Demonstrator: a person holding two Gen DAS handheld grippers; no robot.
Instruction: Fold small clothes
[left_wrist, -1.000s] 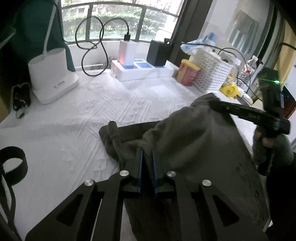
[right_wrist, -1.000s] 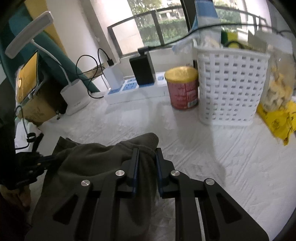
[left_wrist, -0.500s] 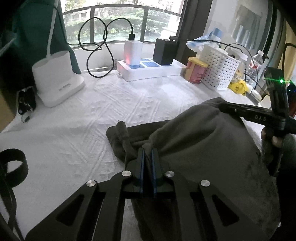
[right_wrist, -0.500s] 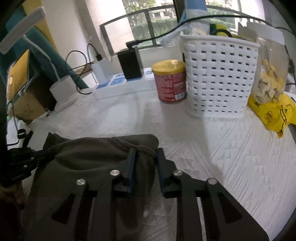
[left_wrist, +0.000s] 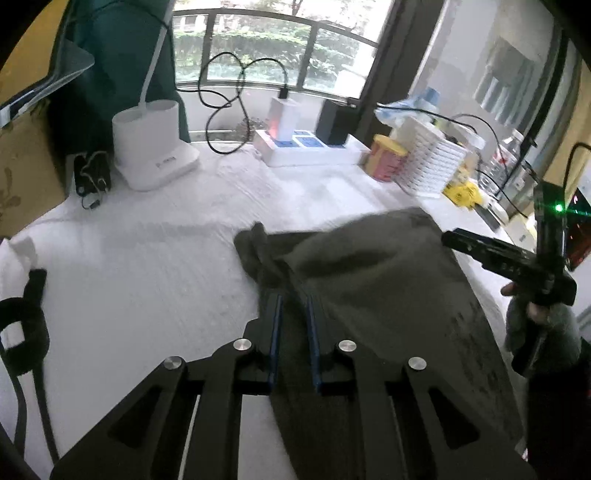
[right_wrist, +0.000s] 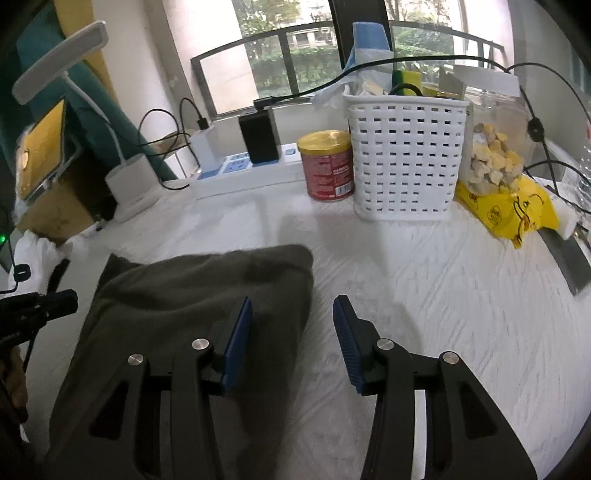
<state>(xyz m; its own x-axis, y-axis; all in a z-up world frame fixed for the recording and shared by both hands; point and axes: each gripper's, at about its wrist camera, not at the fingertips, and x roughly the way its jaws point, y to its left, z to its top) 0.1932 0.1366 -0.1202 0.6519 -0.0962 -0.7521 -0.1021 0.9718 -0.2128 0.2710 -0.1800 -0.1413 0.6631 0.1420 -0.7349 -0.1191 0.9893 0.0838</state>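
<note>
Each hand-held black two-finger gripper (left_wrist: 292, 314) is built from flat black link arms with triangular cut-outs, joined by four round silver screws. Blue ribbed pads are fitted to the inner faces of the fingers (right_wrist: 238, 328). On the right-hand unit (right_wrist: 291, 325), seen from the left wrist view, white lettering and a green indicator light are carried, and a grey knitted cuff (left_wrist: 543, 328) is worn at the wrist.

No readable words, brands or numbers anywhere. Small white print and a barcode-like patch on the red can (right_wrist: 330, 170), too blurred to make out. Black cartoon duck drawings, no legible lettering, on the yellow bag (right_wrist: 511, 210). Faint grey marking on the white lamp base (left_wrist: 167, 161), too small to read. Blue socket faces on the power strip (right_wrist: 236, 164), unlabelled as far as visible.
</note>
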